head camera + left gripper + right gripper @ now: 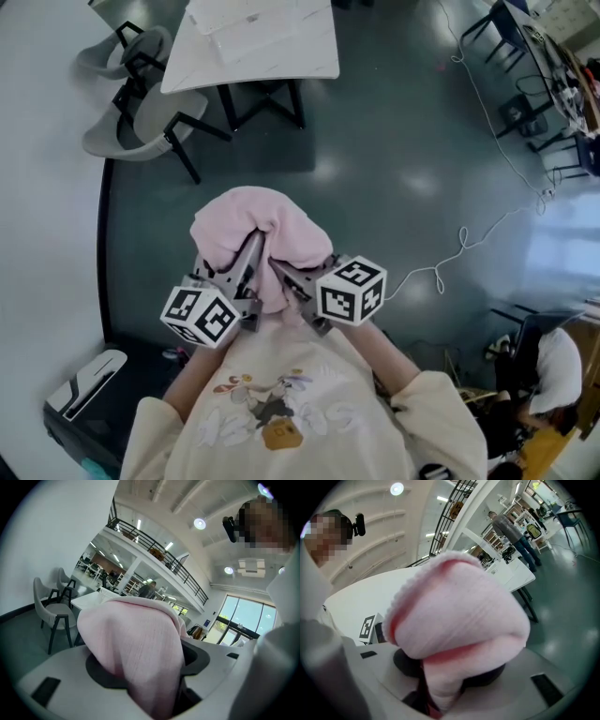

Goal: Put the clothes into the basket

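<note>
The left gripper (241, 270) and the right gripper (292, 281) were raised side by side just in front of the person's chest, their jaws converging on one item. That item, the pink cloth (262, 230), was bunched into a rounded mass over both sets of jaws, well above the dark floor (394, 141).

In the left gripper view, the cloth (136, 653) ran down into the gap between the jaws, which were clamped on a fold of it. In the right gripper view, the cloth (459, 620) bulged over the jaws, and a narrow pinch of it was clamped between them.

Each gripper's marker cube faced the head camera: left cube (200, 316), right cube (351, 290).

A white table (281, 47) stood at the far side, with grey chairs (141, 122) at its left. A white cable (450, 253) lay on the floor at the right.
</note>
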A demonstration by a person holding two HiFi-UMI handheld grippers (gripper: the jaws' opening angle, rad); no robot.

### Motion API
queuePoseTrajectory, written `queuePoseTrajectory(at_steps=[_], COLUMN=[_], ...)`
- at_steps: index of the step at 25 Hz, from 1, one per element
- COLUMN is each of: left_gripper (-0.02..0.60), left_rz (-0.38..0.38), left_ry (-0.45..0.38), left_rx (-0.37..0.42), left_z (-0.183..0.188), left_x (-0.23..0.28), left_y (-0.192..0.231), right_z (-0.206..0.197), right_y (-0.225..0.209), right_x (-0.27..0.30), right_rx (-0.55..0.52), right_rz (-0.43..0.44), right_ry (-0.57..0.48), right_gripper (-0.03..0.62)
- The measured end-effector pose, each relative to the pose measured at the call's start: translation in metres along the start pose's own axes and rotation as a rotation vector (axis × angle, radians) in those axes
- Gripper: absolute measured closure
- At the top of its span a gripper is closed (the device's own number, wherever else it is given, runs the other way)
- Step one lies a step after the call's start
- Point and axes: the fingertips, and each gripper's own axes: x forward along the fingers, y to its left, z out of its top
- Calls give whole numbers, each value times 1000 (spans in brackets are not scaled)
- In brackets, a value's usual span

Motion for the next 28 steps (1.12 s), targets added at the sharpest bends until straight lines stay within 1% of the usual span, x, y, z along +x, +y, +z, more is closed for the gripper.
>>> queuePoseTrajectory(at_steps=[5,10,12,16,21,24,28], left_gripper=[302,302,302,302,302,302,302], left_rz=[14,11,5,-5,-52,-84,-124], left_ry=[-12,-16,-18,-8,2,21,67], left_rx=[9,3,-12,-69,-43,-25,-12], left_z=[17,31,36,49,97,138,191], left_x=[36,65,77,111,174,222,281], left_y=[7,17,25,48,80,103,134], right_z=[32,58,66,92,155,207,270], right_y=[-23,-42,-51,-75,-107,-129,-154], right_x=[12,24,33,54,100,135,182], right_rx=[-5,-7,-12,14,5,10,36], right_rz=[23,17,11,-16,-33,-54,-81], right_ry=[5,8,16,6,-34,-65,-94], right_gripper=[413,413,413,413,413,413,413])
